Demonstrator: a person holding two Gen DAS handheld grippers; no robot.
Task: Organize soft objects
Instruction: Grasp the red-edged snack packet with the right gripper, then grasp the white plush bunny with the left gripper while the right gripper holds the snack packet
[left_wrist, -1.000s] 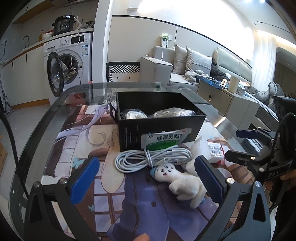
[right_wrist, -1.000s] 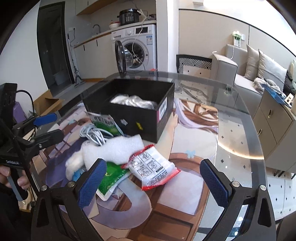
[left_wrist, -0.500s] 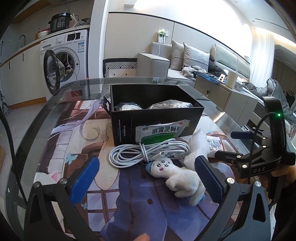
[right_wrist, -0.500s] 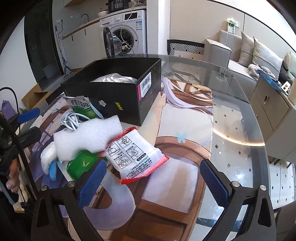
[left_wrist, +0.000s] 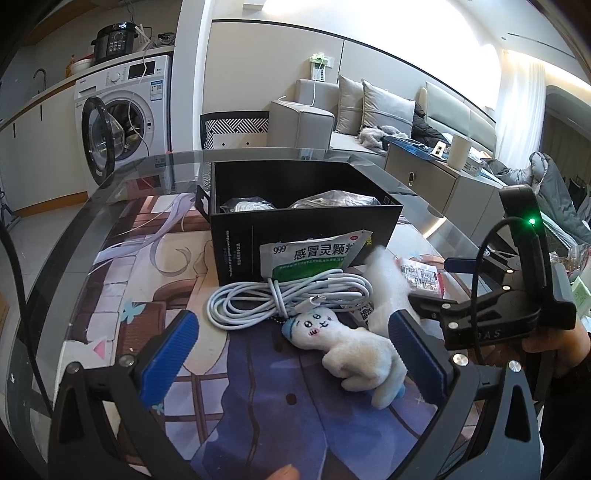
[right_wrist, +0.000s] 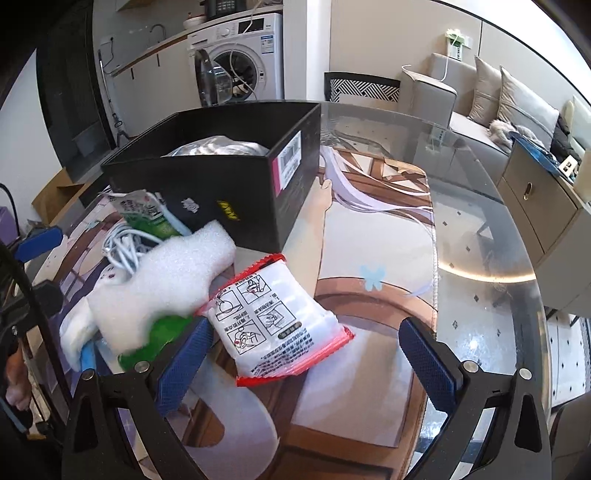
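Note:
A white plush toy (left_wrist: 354, 350) lies on the printed mat in front of a black box (left_wrist: 303, 225) that holds bagged items. My left gripper (left_wrist: 295, 354) is open, its fingers either side of the toy. A coiled white cable (left_wrist: 288, 297), a green-and-white sachet (left_wrist: 314, 254) and a white foam piece (left_wrist: 388, 284) lie between toy and box. My right gripper (right_wrist: 306, 354) is open around a red-edged white packet (right_wrist: 273, 321). The foam (right_wrist: 166, 284) and a green sachet (right_wrist: 162, 336) sit left of it. The right gripper also shows in the left wrist view (left_wrist: 436, 306).
The round glass table's edge (right_wrist: 517, 229) curves along the right. The black box (right_wrist: 236, 177) stands behind the loose items. A washing machine (left_wrist: 122, 118), a chair (left_wrist: 236, 129) and a sofa (left_wrist: 369, 114) lie beyond the table.
Both grippers have moved in closer to the loose items. The right gripper now frames the red-edged packet; the left one frames the plush toy. Both stayed open.

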